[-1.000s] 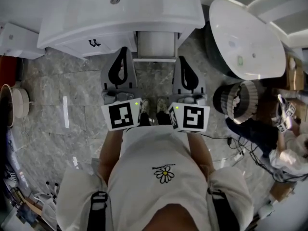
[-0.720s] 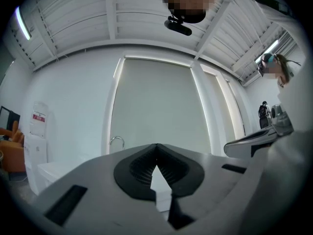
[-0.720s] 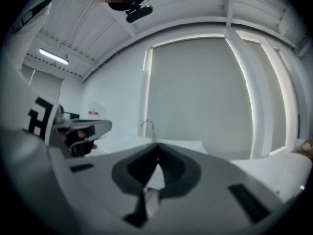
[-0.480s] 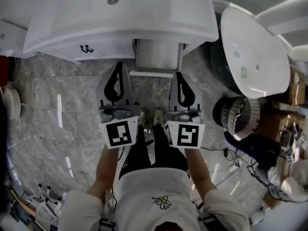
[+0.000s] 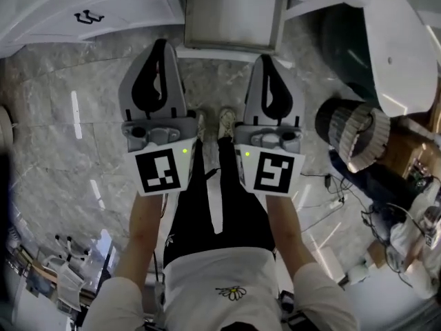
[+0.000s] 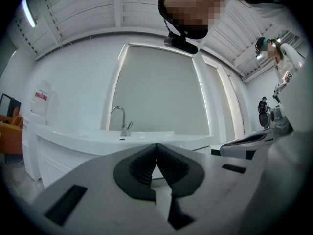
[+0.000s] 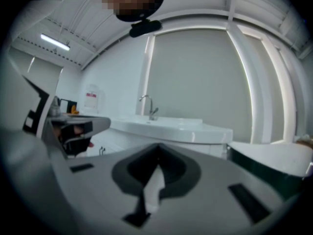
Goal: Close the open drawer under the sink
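The drawer (image 5: 231, 12) under the sink (image 7: 171, 129) stands open, the push not yet begun; left claw (image 5: 160, 47) and right claw (image 5: 269, 61) are clenched empty, apart from it

We see a glossy, veined grey stone floor (image 5: 69, 67) mirroring the lights. The sink (image 6: 88, 140) looks smooth, glossy white, its tap (image 6: 119, 116) polished metal. The left gripper (image 5: 160, 47) and right gripper (image 5: 267, 61) look matt grey plastic, with black ribbed pads (image 6: 143, 168).
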### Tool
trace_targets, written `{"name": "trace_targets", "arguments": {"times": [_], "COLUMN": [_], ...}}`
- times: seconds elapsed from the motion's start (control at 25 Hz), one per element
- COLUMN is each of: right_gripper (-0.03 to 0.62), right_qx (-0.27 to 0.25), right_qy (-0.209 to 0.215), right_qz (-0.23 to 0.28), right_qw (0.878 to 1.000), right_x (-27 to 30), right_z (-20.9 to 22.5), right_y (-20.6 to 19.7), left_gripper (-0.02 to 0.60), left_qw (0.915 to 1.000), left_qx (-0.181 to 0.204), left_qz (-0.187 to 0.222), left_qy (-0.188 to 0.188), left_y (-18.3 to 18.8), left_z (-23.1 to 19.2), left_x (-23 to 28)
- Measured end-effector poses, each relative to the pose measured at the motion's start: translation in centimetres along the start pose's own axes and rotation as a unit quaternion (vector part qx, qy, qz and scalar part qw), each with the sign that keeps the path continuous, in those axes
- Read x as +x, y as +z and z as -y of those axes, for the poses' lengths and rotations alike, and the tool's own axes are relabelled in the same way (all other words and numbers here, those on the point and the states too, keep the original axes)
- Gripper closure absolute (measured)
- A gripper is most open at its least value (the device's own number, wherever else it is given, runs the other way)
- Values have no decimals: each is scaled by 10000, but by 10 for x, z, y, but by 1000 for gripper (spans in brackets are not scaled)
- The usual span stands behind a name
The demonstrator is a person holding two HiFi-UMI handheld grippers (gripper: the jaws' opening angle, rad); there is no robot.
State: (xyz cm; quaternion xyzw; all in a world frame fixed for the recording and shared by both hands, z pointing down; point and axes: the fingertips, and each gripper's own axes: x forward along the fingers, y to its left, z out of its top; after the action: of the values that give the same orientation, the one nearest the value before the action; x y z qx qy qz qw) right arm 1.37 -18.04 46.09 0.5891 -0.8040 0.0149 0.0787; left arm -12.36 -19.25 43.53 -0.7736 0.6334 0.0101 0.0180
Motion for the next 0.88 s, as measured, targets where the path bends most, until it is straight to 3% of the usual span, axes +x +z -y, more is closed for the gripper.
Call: {"name": "trace_targets", "arguments": {"times": [0.36,0.88], "right_gripper": [565,565], "right_qx": [236,244], "right_qy": [-71,-124], "right_qz": [-350,-868], "right_qw": [9991,9958], "right_x": [2,-1], "right_z": [-5,-13], "right_y": [-77,-131], "left_gripper": [560,560], "left_qw": [9998,9982], "left_qx": [28,54], "left_qz": [-181,-595], "left_qy": [-45,76], "left_y": [-62,-103], "left_z": [9,7], "left_x": [0,-6]}}
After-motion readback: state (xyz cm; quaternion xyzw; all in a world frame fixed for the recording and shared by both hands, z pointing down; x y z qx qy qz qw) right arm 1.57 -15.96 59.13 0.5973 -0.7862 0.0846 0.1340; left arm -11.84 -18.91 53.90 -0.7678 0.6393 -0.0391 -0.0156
